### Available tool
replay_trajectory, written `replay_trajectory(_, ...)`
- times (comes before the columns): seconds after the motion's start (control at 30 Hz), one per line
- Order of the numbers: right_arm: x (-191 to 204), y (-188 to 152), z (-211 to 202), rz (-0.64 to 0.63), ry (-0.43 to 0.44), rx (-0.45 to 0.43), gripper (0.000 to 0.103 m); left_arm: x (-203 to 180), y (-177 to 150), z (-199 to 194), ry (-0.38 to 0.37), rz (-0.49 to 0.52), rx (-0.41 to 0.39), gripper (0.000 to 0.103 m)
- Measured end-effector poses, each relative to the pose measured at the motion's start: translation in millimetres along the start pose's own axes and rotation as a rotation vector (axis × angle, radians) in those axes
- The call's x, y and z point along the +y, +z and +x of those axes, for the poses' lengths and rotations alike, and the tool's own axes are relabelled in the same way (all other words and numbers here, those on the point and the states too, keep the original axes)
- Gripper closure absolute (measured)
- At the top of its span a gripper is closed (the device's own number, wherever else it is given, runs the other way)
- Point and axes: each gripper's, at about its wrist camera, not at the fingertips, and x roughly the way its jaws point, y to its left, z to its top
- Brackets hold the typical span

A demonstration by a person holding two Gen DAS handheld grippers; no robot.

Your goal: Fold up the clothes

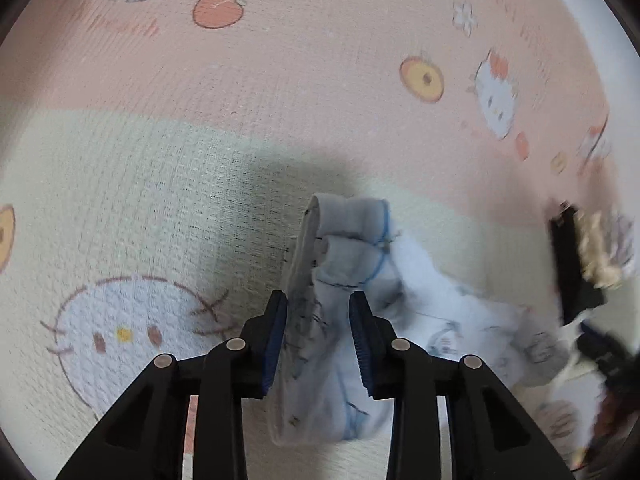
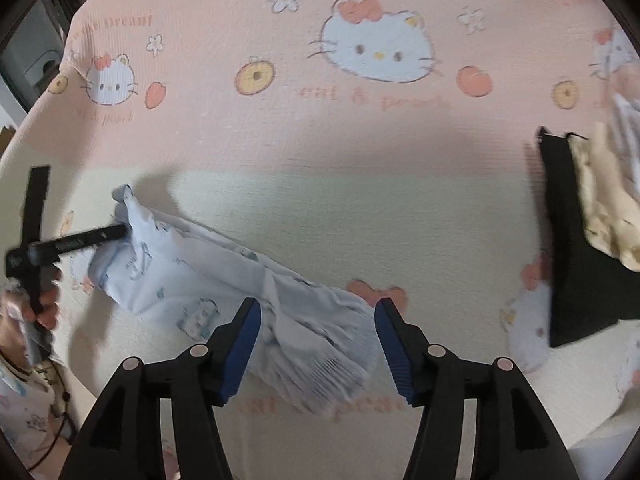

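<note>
pale blue garment [image 2: 224, 280] stretched lengthwise between left claw [image 1: 318, 344], gripping it, and open right claw [image 2: 318, 344].

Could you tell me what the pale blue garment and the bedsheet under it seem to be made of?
The garment looks like thin, soft matte cotton knit: it creases and bunches loosely. The bedsheet looks like textured woven cotton, matte, with a fine grid weave showing.

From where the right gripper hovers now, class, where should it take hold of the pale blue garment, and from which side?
Grip the fanned, pleated end of the pale blue garment, coming straight down from above. That end lies spread on the blanket between the open right gripper jaws, while the left gripper holds the far bunched end.
</note>
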Motion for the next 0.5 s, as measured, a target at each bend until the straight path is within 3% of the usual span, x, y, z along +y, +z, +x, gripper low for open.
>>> replay_trajectory(0.13, -5, -20, -3, 0.025, 0.053, -0.026, 0.044, 3, 0, -22, -0.026, -0.021, -0.044, 0.06)
replay_trajectory(0.27, -4, -33, -1, 0.024, 0.061, -0.047, 0.044, -9, -7, -34, -0.058, -0.026, -0.063, 0.058)
replay_trajectory(0.5, 4, -45, 9, -0.029, 0.023, -0.09, 0.044, -7, -35, -52, 0.019, 0.034, -0.057, 0.058)
